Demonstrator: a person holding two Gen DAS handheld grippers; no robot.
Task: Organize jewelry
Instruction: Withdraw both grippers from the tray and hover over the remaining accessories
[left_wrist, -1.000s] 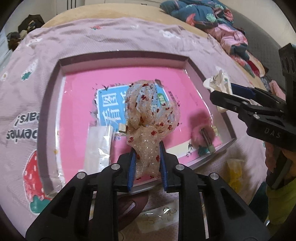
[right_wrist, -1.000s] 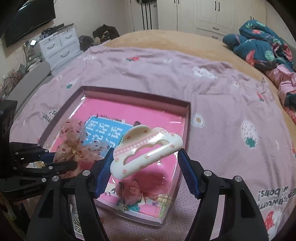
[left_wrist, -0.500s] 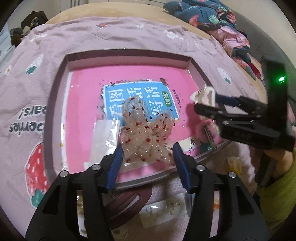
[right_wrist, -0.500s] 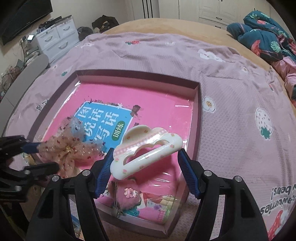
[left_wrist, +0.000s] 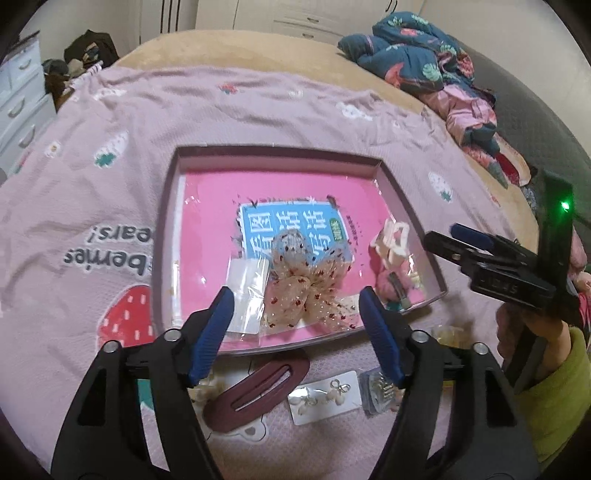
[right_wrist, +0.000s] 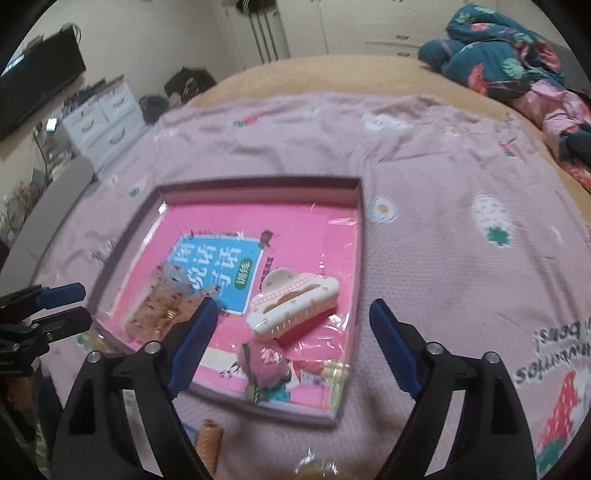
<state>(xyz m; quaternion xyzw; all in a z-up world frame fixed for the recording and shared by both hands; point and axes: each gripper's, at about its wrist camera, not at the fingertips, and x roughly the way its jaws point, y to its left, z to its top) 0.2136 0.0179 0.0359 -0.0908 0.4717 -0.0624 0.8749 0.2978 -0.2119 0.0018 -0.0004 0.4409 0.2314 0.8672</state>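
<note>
— Both grippers are released. Left gripper (left_wrist: 297, 317) has just been opening its jaws, and the tulle bow (left_wrist: 301, 291) lies free in the tray (left_wrist: 168, 236).

— And the right one?

— Right gripper (right_wrist: 290, 328) has just been opening too, nothing between its fingers. The cloud hair claw (right_wrist: 293, 302) rests in the tray, near its right wall, above a pink fluffy clip (right_wrist: 264, 360).
</note>
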